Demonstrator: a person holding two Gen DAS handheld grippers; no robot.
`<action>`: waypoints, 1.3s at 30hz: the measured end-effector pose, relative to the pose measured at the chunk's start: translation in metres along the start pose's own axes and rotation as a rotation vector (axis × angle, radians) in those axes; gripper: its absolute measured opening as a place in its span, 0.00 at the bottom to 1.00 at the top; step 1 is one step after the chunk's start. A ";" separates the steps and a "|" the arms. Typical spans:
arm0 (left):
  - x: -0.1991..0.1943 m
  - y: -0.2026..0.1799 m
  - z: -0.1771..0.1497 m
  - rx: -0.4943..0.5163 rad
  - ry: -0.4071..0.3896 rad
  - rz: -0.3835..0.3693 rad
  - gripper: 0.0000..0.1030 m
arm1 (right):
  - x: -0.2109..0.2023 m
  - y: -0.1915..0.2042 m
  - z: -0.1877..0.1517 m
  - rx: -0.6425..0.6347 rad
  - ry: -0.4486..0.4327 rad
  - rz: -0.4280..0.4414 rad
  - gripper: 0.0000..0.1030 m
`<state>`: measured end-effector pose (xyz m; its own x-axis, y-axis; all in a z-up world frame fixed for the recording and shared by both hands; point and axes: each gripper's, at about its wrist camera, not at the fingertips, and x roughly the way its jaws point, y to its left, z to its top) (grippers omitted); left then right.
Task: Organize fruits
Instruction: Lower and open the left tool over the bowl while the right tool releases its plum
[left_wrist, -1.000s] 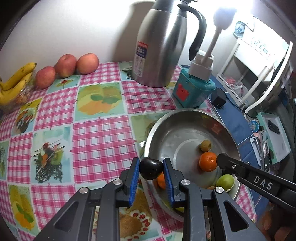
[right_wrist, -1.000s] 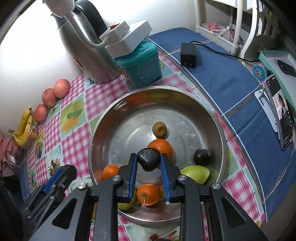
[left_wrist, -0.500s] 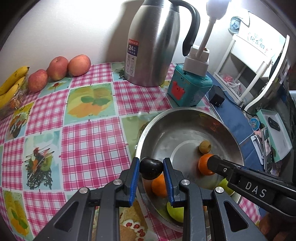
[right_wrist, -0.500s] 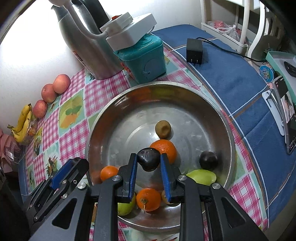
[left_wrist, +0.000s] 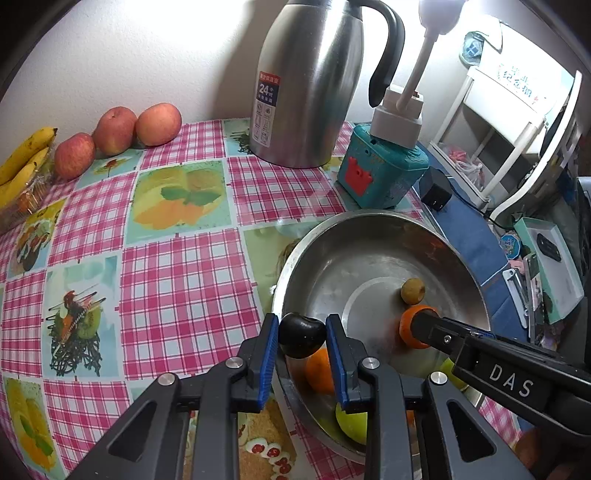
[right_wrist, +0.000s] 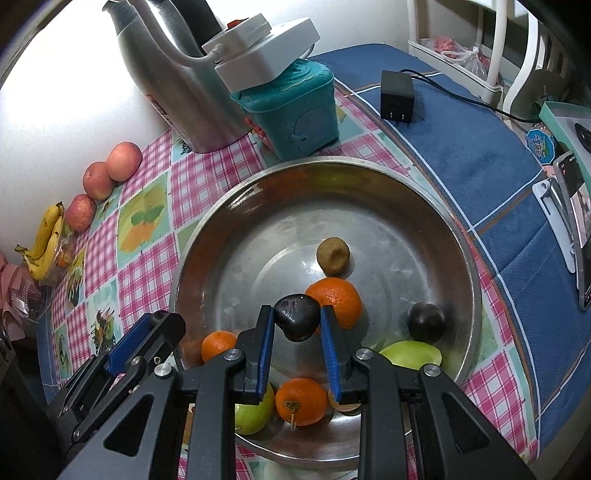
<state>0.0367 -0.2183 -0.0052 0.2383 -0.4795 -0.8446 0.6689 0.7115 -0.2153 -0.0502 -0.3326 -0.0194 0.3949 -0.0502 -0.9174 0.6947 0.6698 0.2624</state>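
Steel dominates the scene: a wide metal bowl (right_wrist: 458, 236) on a pink checked tablecloth (left_wrist: 177, 280), with two hand-held grippers poised at its near side. One dark plum (left_wrist: 302, 335) is clamped between the blue pads of the left gripper (left_wrist: 302, 338), held over the bowl's left rim, seemingly on its way out toward the cloth. A second dark plum (right_wrist: 296, 316) is pinched in the right gripper (right_wrist: 296, 323), raised above the bowl's interior in front of a large orange (right_wrist: 338, 297). Left in the bowl are a third dark plum (right_wrist: 425, 321) toward the right wall, a brown kiwi-like fruit (right_wrist: 333, 256) near the centre, two smaller oranges (right_wrist: 301, 401) and two green fruits (right_wrist: 412, 354) along the near wall. Beyond the bowl, by the wall, three apples (left_wrist: 114, 129) are lined up beside bananas (left_wrist: 22, 158), suggesting fruit is being grouped by kind. A steel thermos (left_wrist: 310, 81) and a teal box (left_wrist: 380, 177) are seen behind the bowl. Sorting is judged to be well short of done.
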 end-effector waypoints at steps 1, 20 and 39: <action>0.000 0.000 0.000 0.000 0.002 0.000 0.29 | 0.000 0.001 0.000 -0.003 0.000 -0.003 0.26; -0.010 0.011 0.001 -0.038 0.005 0.022 0.55 | -0.009 0.000 0.002 -0.024 -0.006 -0.019 0.36; -0.047 0.094 -0.024 -0.254 -0.044 0.246 1.00 | -0.014 0.017 -0.018 -0.132 -0.010 -0.049 0.80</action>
<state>0.0716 -0.1167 0.0026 0.4042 -0.2953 -0.8657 0.3921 0.9110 -0.1277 -0.0546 -0.3076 -0.0074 0.3691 -0.0918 -0.9249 0.6279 0.7583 0.1753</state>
